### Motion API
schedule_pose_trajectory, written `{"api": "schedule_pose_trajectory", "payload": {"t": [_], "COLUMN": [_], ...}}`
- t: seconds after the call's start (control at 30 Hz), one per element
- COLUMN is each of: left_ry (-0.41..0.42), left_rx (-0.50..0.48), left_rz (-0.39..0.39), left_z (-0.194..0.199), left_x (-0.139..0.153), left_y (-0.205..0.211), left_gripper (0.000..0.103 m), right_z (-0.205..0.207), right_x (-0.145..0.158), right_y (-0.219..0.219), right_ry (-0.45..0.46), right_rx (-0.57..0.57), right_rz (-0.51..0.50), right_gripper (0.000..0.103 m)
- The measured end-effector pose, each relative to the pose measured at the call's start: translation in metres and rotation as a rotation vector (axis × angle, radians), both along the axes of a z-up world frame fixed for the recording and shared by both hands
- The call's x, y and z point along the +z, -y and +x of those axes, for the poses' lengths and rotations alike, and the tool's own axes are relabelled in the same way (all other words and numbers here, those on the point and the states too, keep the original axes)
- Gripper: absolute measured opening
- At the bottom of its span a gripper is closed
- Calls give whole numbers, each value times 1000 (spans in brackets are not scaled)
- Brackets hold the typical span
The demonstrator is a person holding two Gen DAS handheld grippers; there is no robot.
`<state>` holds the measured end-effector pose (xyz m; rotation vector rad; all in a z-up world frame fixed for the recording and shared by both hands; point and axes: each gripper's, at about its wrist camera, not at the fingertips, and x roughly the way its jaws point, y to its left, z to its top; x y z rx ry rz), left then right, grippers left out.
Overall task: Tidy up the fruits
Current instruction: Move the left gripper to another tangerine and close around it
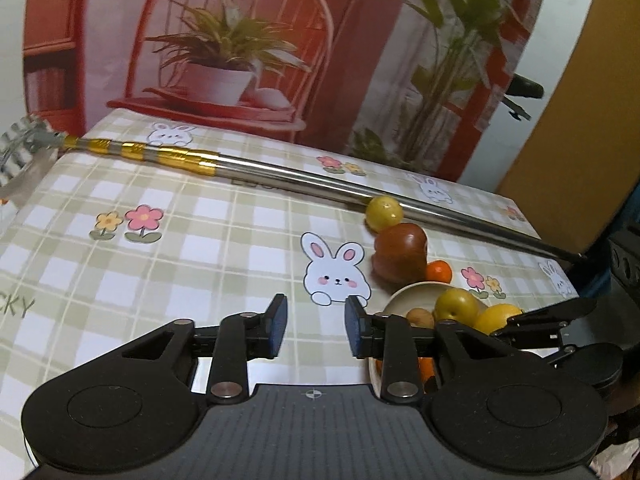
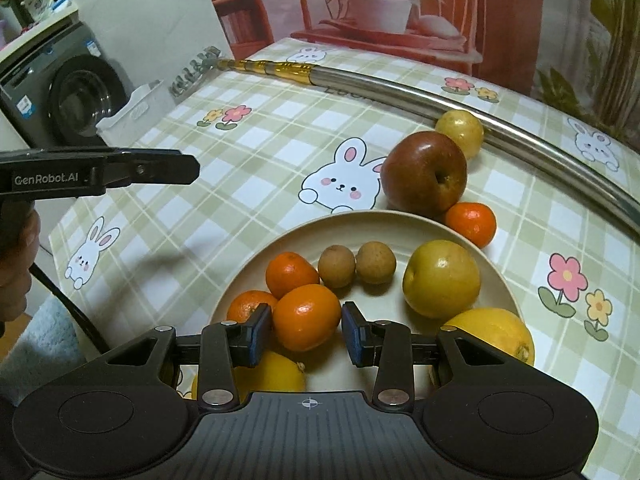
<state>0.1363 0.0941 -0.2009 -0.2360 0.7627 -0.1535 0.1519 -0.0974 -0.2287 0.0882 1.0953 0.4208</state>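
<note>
The right gripper hangs over the near side of a beige plate, its jaws parted around an orange tangerine with a sliver of gap on each side. Also on the plate: two more tangerines, two small brown fruits, a yellow-green apple and lemons. Just beyond the plate's far rim, on the checked desk, a red apple lies tipped, stem end facing right. Left of the plate, the left gripper hovers parted and empty.
</note>
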Motion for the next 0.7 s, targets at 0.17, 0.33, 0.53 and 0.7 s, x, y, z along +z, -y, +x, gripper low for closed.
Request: {"api": "schedule_pose_trajectory", "payload": {"t": [0.17,0.33,0.53,0.7], "left_ry": [-11,-8,-2,-3], "left_rx": [23,71,71,41], "left_rz": [-4,-7,5,26], "left_z": [-1,-5,-8,-11], "left_x": [-3,-5,-5,-6], "left_y": [0,-2,3,12], "left_gripper": [39,41,41,41], "right_z": [-5,-16,-31,-41], "right_x": [0,5,17,24], "right_y": [2,9,32,56], "right_ry": [13,65,176,231], "right_rx": [-24,-88,-230,-325], "right_rz": [17,47,29,28], "right_gripper": [38,38,38,36]}}
